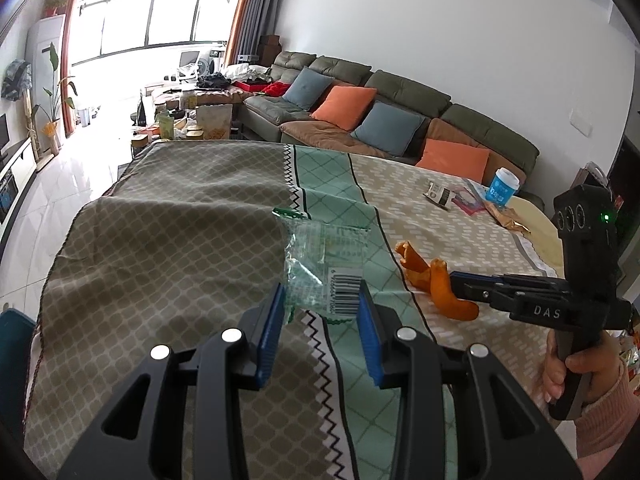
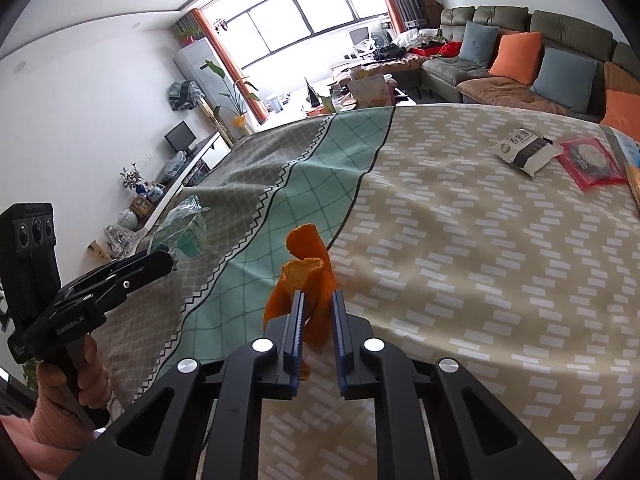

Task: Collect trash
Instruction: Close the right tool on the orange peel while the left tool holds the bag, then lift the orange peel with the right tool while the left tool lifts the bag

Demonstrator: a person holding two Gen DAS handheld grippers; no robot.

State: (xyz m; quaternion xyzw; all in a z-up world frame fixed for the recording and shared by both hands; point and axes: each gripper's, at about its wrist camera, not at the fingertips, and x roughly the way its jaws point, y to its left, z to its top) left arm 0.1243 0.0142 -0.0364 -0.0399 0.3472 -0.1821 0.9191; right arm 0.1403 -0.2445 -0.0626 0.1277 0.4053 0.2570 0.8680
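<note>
Daylight pours in from the large window (image 1: 148, 20) far ahead of the left tongs (image 1: 322, 300), blown out to near white, with glare spilling over the tiled floor (image 1: 76, 184) below it. The room is bright and evenly lit; shadows on the surface (image 2: 460, 260) are soft and faint. Both fisheye views bend straight lines hard and fall to black at the corners. Just ahead of the right tongs (image 2: 318, 300), the orange peel (image 2: 308, 268) smears slightly with motion blur; distant furniture looks soft.
</note>
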